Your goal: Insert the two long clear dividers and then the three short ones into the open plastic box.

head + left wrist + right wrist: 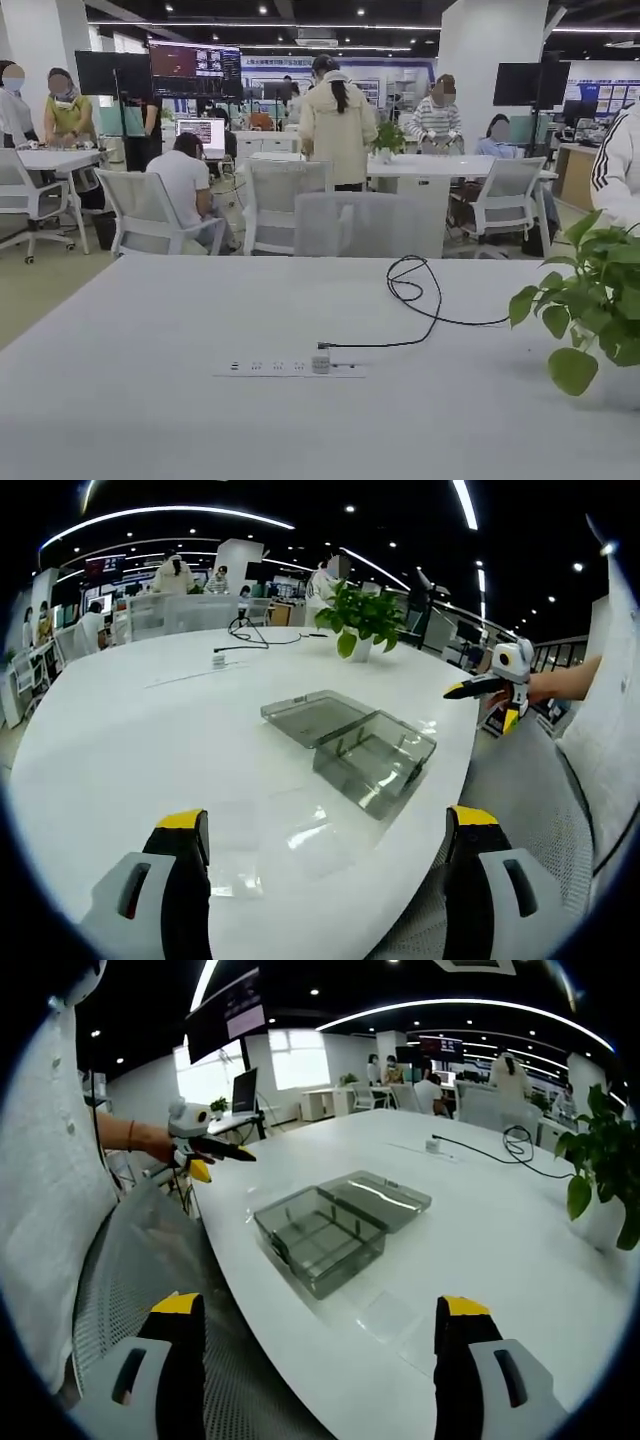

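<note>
Head view outward; both gripper views on box

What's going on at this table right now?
A person stands at a white table with a gripper in each hand. The left gripper and the right gripper are both open and hold nothing. The clear plastic box sits open near the table edge, lid folded back. Clear dividers lie flat beside it, so inserting them looks not yet begun.
</note>
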`<state>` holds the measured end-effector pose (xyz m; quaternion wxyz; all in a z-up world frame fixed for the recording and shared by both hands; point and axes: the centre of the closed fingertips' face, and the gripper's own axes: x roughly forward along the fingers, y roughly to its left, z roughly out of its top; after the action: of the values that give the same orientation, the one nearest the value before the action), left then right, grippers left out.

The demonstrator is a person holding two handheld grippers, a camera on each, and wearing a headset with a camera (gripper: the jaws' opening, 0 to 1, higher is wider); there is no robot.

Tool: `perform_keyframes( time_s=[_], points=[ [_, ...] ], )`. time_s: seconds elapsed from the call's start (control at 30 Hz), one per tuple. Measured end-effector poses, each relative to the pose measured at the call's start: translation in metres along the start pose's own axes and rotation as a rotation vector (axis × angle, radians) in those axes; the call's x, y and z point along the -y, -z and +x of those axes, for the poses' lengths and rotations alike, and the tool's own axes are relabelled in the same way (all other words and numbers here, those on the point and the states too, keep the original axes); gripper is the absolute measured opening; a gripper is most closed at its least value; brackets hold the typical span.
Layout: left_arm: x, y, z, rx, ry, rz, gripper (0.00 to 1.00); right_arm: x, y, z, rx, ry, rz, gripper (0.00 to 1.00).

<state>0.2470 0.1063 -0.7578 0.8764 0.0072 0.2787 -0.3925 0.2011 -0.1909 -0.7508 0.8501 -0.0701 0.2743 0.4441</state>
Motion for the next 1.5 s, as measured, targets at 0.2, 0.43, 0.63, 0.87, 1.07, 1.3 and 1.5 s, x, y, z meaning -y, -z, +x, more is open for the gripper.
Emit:
perform_keyframes(
  time_s=[0.2,0.43,0.63,0.87,1.07,1.3,1.5],
  points=[
    [-0.022,0.004,0.001,-0.047,-0.046,-0.031,0.95,0.001,0.0,0.001,0.001,0.002,0.006,0.95],
    [-0.039,0.015,0.006,-0.11,-0.075,-0.057,0.87,0.001,-0.001,0.002,0.001,0.003,0.011,0.95],
    [-0.054,0.027,0.009,-0.196,-0.12,-0.104,0.77,0.002,-0.001,0.003,0.002,0.003,0.018,0.95],
    [-0.071,0.043,0.009,-0.322,-0.184,-0.09,0.64,0.003,-0.001,0.004,0.004,0.005,0.026,0.94],
    [-0.077,0.051,0.015,-0.355,-0.196,-0.114,0.57,0.005,-0.002,0.006,0.008,0.007,0.03,0.94],
    [-0.079,0.061,0.019,-0.424,-0.209,-0.103,0.52,0.006,-0.002,0.007,0.008,0.007,0.03,0.93],
    [-0.08,0.072,0.02,-0.508,-0.229,-0.047,0.47,0.005,-0.003,0.008,0.011,0.006,0.034,0.93]
  ],
)
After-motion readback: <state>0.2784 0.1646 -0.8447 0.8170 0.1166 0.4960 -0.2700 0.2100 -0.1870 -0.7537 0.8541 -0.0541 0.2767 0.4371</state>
